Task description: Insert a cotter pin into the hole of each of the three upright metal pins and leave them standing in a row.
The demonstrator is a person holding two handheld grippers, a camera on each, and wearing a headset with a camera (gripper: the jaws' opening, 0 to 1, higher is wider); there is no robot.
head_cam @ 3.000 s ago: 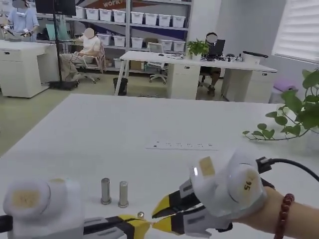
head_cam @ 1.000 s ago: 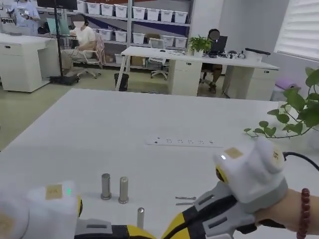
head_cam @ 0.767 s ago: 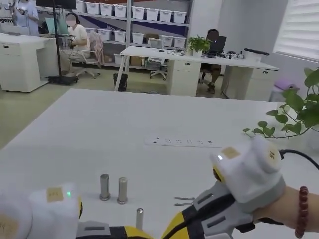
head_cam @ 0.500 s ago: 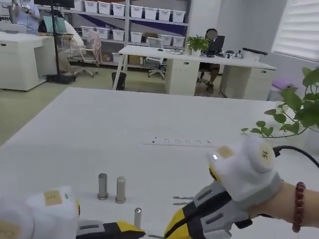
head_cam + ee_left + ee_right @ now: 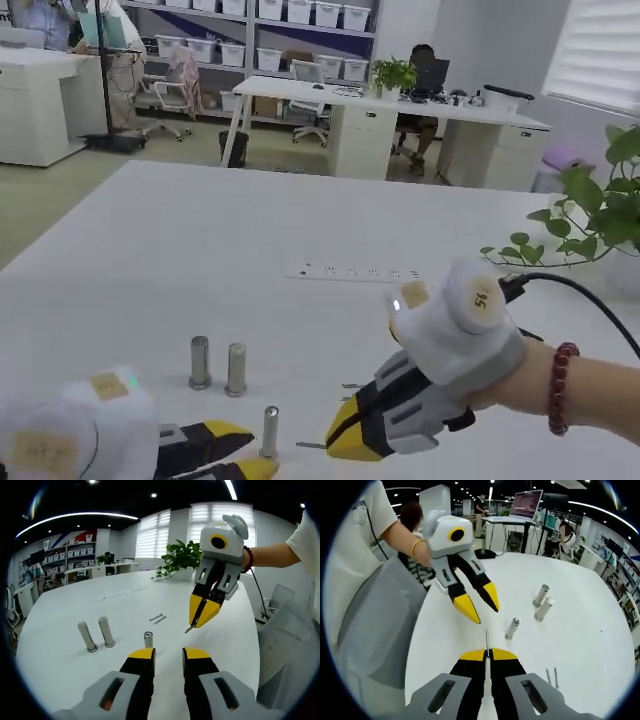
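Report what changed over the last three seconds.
Both claws' tips met at the near pin; they have since parted. The left claw now stands open short of it, and the right claw, shut on a cotter pin, aims it at that pin. The two far pins stand as before.

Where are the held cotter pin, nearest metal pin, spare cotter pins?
held cotter pin (image 5: 486,639): right gripper view, mid-shaft.
nearest metal pin (image 5: 148,640): left gripper view, side.
spare cotter pins (image 5: 158,618): left gripper view, middle.
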